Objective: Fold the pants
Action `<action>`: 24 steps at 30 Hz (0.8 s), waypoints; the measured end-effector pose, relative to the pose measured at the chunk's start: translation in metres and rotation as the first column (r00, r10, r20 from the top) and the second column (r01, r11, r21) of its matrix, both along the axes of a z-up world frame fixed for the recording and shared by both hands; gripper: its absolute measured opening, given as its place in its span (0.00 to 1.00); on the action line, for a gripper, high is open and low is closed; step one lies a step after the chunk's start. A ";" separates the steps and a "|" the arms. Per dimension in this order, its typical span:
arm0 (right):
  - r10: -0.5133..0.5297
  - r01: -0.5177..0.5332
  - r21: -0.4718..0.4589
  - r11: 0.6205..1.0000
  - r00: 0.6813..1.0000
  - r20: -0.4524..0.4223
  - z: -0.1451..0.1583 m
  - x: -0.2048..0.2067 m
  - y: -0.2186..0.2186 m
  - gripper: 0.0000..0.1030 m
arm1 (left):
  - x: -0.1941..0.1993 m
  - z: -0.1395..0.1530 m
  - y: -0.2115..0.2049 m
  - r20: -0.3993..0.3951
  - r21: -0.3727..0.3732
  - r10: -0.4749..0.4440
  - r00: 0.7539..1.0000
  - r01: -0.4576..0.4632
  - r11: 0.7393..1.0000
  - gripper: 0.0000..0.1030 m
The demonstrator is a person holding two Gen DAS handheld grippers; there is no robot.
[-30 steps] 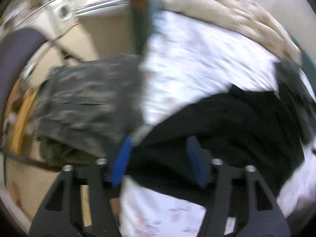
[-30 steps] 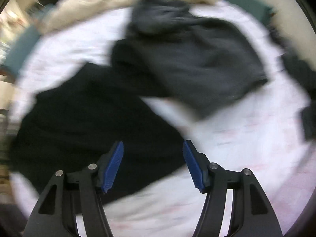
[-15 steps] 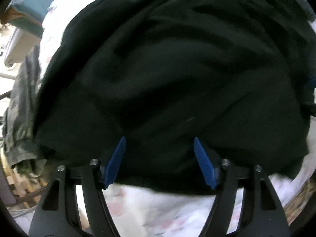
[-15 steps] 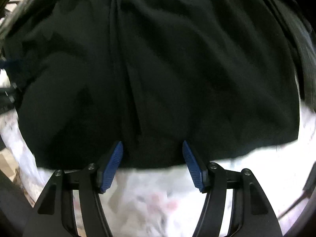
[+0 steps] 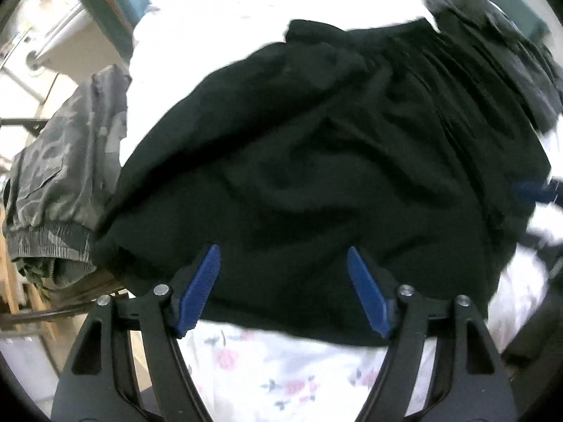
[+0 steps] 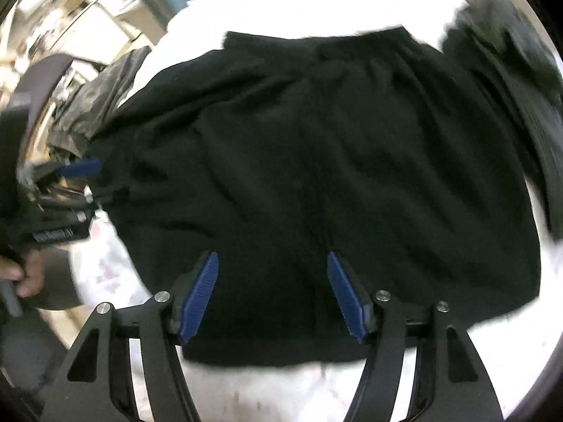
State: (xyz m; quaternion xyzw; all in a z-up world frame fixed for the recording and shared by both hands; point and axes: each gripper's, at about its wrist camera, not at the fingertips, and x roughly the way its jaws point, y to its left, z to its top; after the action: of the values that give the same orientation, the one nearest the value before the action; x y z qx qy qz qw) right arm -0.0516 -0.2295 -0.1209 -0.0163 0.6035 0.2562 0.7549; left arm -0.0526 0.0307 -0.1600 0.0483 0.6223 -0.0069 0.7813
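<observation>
At the left edge of the bed, a grey camouflage garment is seen hanging over the side, bunched at its elastic band and touching the left border of the black pants. The pants are spread across the middle of the floral sheet, wrinkled and with some layers overlapping; what appears to be the gathered waistband lies toward the far side, and the near hem runs close to the bed's near edge. No clean fold can be made out, so the task is judged to be at an early stage: the cloth has been laid out roughly, and the smoothing and folding are all left to do.

The left gripper is held low over the near hem with its blue pads set wide apart, and nothing is pinched between them. The right gripper is likewise held wide over the near hem, further right, with no cloth taken up. In the right wrist view the left tool is seen beside the pants' left border.

Toward the right, a dark grey garment is lying at the far right corner, touching or overlapping the pants there; which cannot be told. Bare sheet is left at the far side and in a narrow strip along the near edge. Little room is offered on the left, where the bed ends.
</observation>
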 end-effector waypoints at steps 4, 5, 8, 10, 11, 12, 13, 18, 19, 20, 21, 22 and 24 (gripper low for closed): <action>0.157 -0.160 -0.053 0.986 0.986 -0.065 -0.042 -0.020 0.024 0.65 | 0.011 0.006 0.030 0.024 -0.027 0.094 0.995 -0.093 0.995 0.70; 0.221 -0.230 -0.080 0.970 0.970 -0.101 -0.048 -0.032 0.032 0.67 | 0.015 0.010 0.034 0.029 -0.046 0.118 0.993 -0.117 0.992 0.70; 0.417 -0.434 -0.132 0.891 0.898 -0.141 -0.038 -0.069 0.050 0.67 | 0.017 0.021 0.048 0.056 -0.084 0.166 0.985 -0.161 0.983 0.70; 0.429 -0.447 -0.049 0.893 0.880 -0.202 -0.024 -0.070 0.043 0.65 | 0.027 0.029 0.050 0.082 -0.056 0.140 0.987 -0.136 0.989 0.70; 0.414 -0.425 -0.006 0.905 0.885 -0.211 -0.012 -0.064 0.036 0.65 | 0.035 0.034 0.050 0.092 -0.033 0.116 0.989 -0.113 0.993 0.70; 0.372 -0.372 0.035 0.928 0.909 -0.187 0.007 -0.049 0.022 0.65 | 0.043 0.037 0.051 0.100 -0.020 0.100 0.990 -0.099 0.995 0.70; 0.340 -0.336 0.052 0.940 0.927 -0.160 0.015 -0.036 0.011 0.65 | 0.053 0.041 0.051 0.108 -0.011 0.091 0.990 -0.090 0.996 0.70; -0.057 0.057 0.054 0.997 0.998 0.012 0.057 0.092 -0.087 0.65 | 0.130 0.038 0.047 0.117 -0.062 0.069 0.991 -0.063 0.996 0.70; -0.135 0.134 0.049 0.990 0.991 0.016 0.057 0.118 -0.105 0.65 | 0.143 0.033 0.045 0.112 -0.075 0.067 0.991 -0.059 0.995 0.70; -0.185 0.184 0.047 0.982 0.983 0.014 0.053 0.135 -0.116 0.65 | 0.158 0.026 0.041 0.099 -0.079 0.053 0.994 -0.046 0.996 0.69; -0.240 0.238 0.053 0.970 0.971 0.016 0.051 0.164 -0.132 0.65 | 0.172 0.017 0.034 0.083 -0.077 0.032 0.996 -0.026 0.997 0.67; -0.256 0.255 0.059 0.965 0.966 0.025 0.045 0.187 -0.144 0.65 | 0.183 0.007 0.026 0.063 -0.077 -0.006 0.998 0.011 0.997 0.62; -0.235 0.233 0.037 0.972 0.971 0.042 0.040 0.221 -0.143 0.65 | 0.196 -0.011 0.008 0.022 -0.074 -0.083 0.996 0.084 0.994 0.61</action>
State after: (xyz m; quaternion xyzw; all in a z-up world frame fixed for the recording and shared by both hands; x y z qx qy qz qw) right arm 0.1694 -0.3727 -0.0806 0.0610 0.5796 0.1745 0.7937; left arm 0.1437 0.0383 -0.1709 0.0450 0.6117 -0.0623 0.7874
